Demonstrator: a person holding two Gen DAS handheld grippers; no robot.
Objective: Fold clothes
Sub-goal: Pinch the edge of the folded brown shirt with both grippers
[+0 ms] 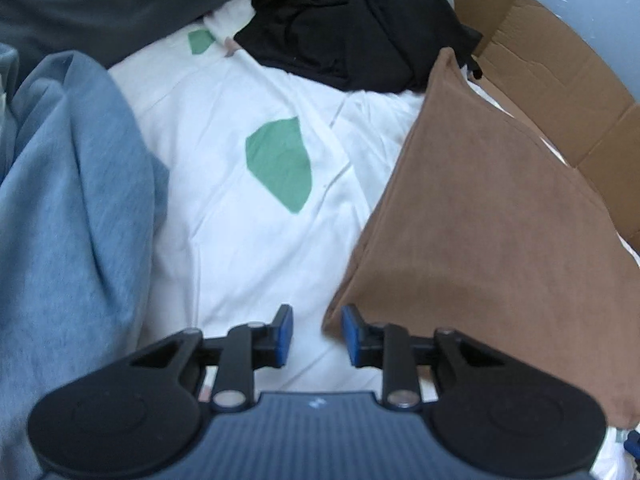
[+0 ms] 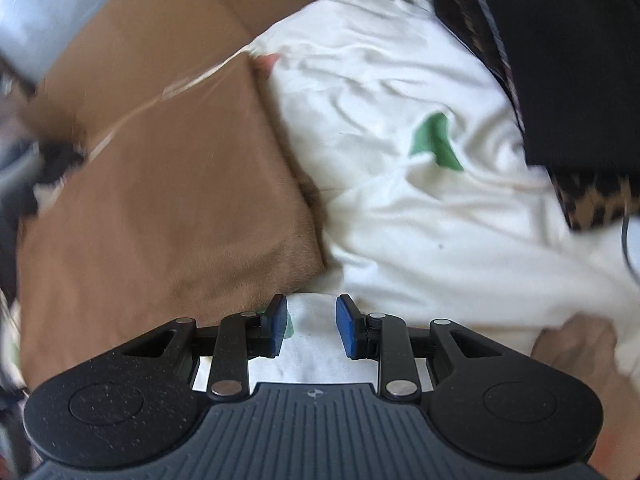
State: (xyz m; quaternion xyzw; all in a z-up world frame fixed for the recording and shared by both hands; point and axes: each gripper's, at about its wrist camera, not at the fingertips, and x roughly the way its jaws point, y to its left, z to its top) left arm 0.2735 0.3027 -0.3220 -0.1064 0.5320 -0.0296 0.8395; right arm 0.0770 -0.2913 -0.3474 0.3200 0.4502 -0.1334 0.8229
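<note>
A folded brown garment [image 1: 500, 240] lies flat on a white bedsheet with green patches [image 1: 248, 240]. My left gripper [image 1: 317, 334] hovers open at the garment's near left corner, its blue pads apart with only sheet showing between them. In the right wrist view the same brown garment [image 2: 168, 208] fills the left side. My right gripper [image 2: 312, 326] is open just past the garment's near right corner, over the white sheet [image 2: 400, 208], with nothing held.
A crumpled light blue garment [image 1: 72, 220] lies left and a black garment [image 1: 352, 24] is heaped at the back. Flattened cardboard [image 1: 560, 80] borders the brown garment. A leopard-print fabric [image 2: 592, 200] and a black item [image 2: 580, 60] sit at the right.
</note>
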